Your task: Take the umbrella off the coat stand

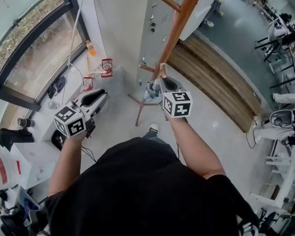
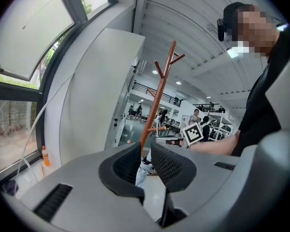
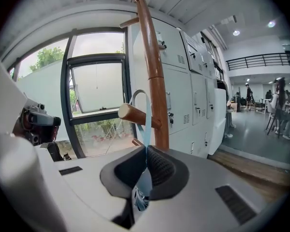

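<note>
Grey matte floor (image 1: 214,124) spreads below both claws, smooth, no pattern. White sheet-metal lockers (image 3: 183,76), flat doors with small vent slots, stand behind and to the right of the right claw (image 3: 146,151). Glass window (image 3: 96,87) in a dark frame sits beyond that claw on its left.

Reddish-brown wooden coat stand (image 3: 152,71): round, smooth, slightly glossy pole rising straight ahead of the right claw, just past its tips. The head view shows the same pole (image 1: 179,28) running up and away from the right claw (image 1: 158,82), splayed legs at the foot. From the left claw (image 2: 146,146) the stand (image 2: 159,95) is further off, seen through the slot between its jaws, forked pegs at the top.

Umbrella (image 1: 151,91): folded, soft light-blue and white fabric, bunched, hanging against the pole directly under the right claw; its folds (image 3: 139,197) show under the jaws.

Left claw (image 1: 103,94): grey plastic body, black ribbed pads, jaws a narrow slot apart, nothing held, off to the left of the stand.

Short round wooden peg (image 3: 133,115), blunt pale end, sticks out left of the pole just above the right claw.

Thin pale-blue strap (image 3: 146,111), flat ribbon loop, hooked over that peg and running down into the right claw. Right claw's ribbed pads are pressed together on that strap.
</note>
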Action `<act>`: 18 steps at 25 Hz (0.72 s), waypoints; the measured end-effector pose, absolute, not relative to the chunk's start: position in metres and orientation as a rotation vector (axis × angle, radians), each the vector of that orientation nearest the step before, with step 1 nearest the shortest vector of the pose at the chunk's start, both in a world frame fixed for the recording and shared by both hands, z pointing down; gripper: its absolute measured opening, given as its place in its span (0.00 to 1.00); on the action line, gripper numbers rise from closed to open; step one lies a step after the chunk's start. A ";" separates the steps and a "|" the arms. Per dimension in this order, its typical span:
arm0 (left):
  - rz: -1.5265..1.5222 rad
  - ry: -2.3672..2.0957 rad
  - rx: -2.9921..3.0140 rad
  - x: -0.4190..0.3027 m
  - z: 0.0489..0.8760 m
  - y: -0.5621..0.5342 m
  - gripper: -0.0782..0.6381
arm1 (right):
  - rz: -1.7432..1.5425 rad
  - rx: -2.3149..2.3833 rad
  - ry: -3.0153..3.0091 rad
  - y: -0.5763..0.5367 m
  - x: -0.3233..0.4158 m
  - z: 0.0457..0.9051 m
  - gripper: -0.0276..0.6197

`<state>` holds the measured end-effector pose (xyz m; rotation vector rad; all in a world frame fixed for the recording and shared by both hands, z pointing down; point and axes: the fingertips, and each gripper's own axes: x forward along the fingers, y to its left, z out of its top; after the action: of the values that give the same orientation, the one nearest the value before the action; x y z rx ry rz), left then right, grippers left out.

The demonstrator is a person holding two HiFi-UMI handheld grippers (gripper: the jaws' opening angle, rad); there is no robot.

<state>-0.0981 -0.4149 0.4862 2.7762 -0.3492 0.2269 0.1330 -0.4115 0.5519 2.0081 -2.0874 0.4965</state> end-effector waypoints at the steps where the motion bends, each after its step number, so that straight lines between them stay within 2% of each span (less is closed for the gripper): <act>1: 0.226 -0.347 2.779 -0.099 0.485 -0.413 0.22 | 0.493 2.007 -2.091 -0.409 0.131 0.550 0.08; 18: 0.173 -0.346 2.803 -0.106 0.468 -0.381 0.22 | 0.468 2.002 -2.164 -0.358 0.113 0.519 0.07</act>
<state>-0.1061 -0.3813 0.4680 2.8030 -0.3464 0.1726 0.1134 -0.3584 0.5193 2.0025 -2.1638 0.4684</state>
